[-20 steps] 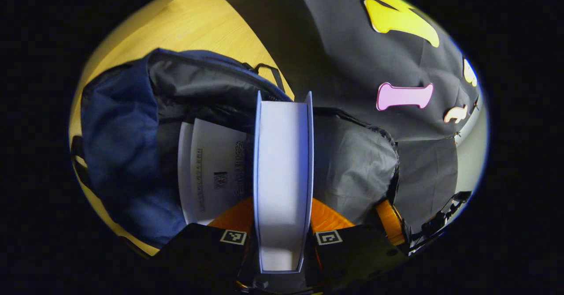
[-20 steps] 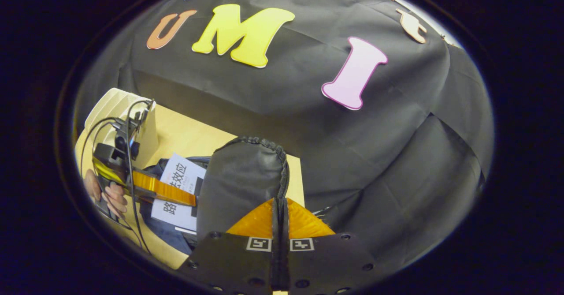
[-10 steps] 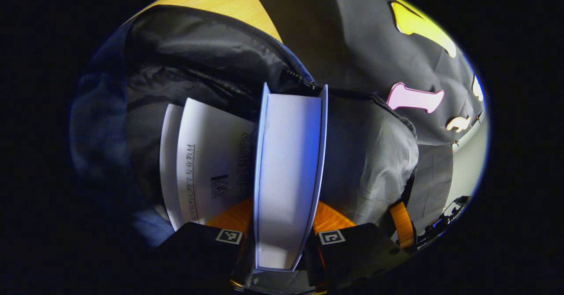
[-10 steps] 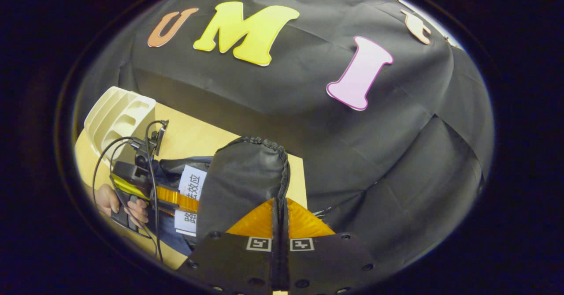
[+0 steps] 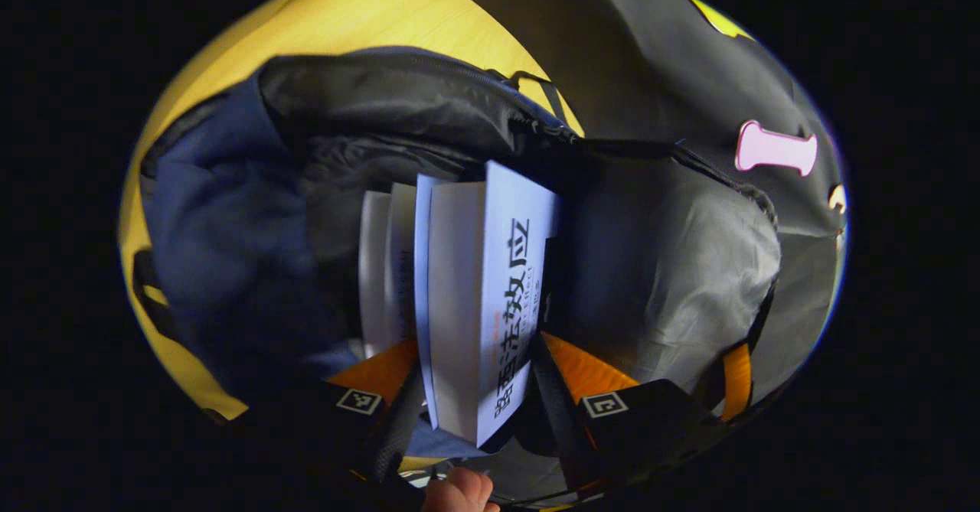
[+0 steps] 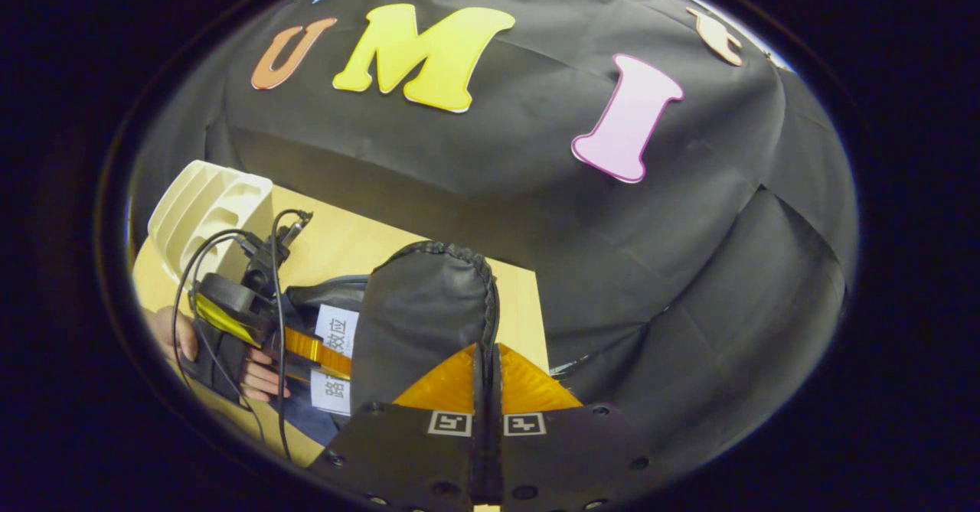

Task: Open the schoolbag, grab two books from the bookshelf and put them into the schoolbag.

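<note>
Your left gripper [image 5: 478, 374] has its fingers spread to either side of a white book [image 5: 478, 298]; the book sits tilted between them, spine and lettered cover turned toward the camera, and you cannot tell from here whether both pads still press it. A second white book [image 5: 379, 267], matte and flat, stands just left of it, deeper in the bag. Both are inside the open schoolbag [image 5: 222, 229], a soft navy fabric shell with a crinkled grey lining and a toothed zipper running round the mouth. The bag lies on a smooth, pale wood-grain table [image 5: 367, 14].

Your right gripper [image 6: 485, 374] is pinched flat on the bag's flap [image 6: 429, 305], fingers together with the dark, faintly shiny fabric between them, holding the rounded flap up with its zipper edge along the top. From that side you also see the hand [image 6: 256, 370] gripping the left tool, cables looping over it, and a cream moulded-plastic bookshelf [image 6: 210, 206] with curved dividers at the far left of the table.

Compared with half a second ago, the held book has rolled: then you saw only its blank page edge, square between the fingers; now the printed cover faces you. The right gripper has not moved.
</note>
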Demonstrator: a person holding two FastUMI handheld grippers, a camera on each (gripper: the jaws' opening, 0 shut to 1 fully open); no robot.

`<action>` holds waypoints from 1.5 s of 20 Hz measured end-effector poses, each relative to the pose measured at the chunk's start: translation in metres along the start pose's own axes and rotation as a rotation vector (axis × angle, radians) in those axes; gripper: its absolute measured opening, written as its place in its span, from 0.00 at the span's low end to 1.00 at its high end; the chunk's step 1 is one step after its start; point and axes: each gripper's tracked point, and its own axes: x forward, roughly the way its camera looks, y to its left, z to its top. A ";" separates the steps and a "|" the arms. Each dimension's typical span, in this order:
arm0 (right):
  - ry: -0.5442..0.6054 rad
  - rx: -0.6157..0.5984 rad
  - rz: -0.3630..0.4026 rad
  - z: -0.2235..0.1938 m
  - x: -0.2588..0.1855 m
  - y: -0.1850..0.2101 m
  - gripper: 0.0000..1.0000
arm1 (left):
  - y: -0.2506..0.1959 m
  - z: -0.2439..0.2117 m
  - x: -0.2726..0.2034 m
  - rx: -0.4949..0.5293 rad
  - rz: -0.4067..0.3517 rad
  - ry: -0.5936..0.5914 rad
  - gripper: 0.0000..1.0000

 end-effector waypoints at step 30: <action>-0.054 0.106 0.244 -0.031 -0.062 0.174 0.01 | -0.024 0.053 -0.372 0.671 0.505 -0.794 0.82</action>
